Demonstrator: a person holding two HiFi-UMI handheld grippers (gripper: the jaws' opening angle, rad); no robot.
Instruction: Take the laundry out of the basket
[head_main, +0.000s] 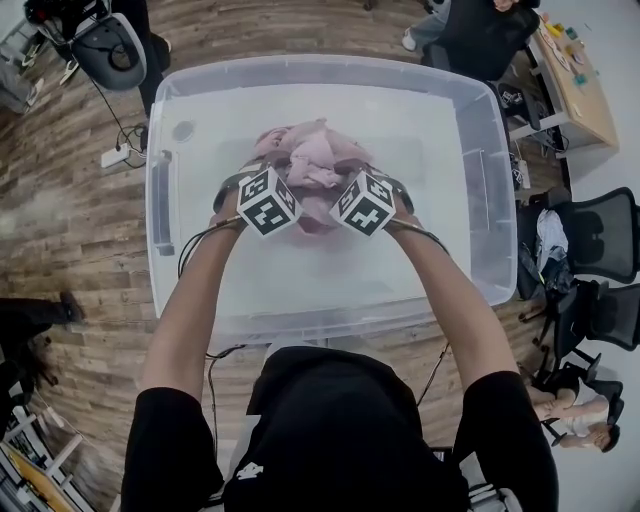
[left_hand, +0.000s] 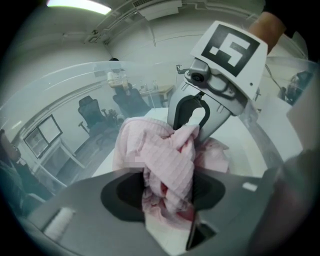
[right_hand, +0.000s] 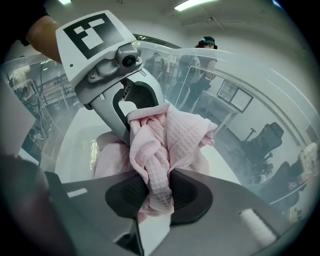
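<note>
Laundry (head_main: 312, 160) between left gripper (left_hand: 169, 200) and right gripper (right_hand: 155, 194), basket (head_main: 300, 66) walls well apart.

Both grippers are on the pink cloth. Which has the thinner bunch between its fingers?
The right gripper: its fingers pinch a narrow fold of the pink cloth, while the left gripper clamps a thicker wad.

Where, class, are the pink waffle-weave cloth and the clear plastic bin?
pink waffle-weave cloth (head_main: 310, 160): head view, bunched top fold.
clear plastic bin (head_main: 485, 180): head view, right wall.
</note>
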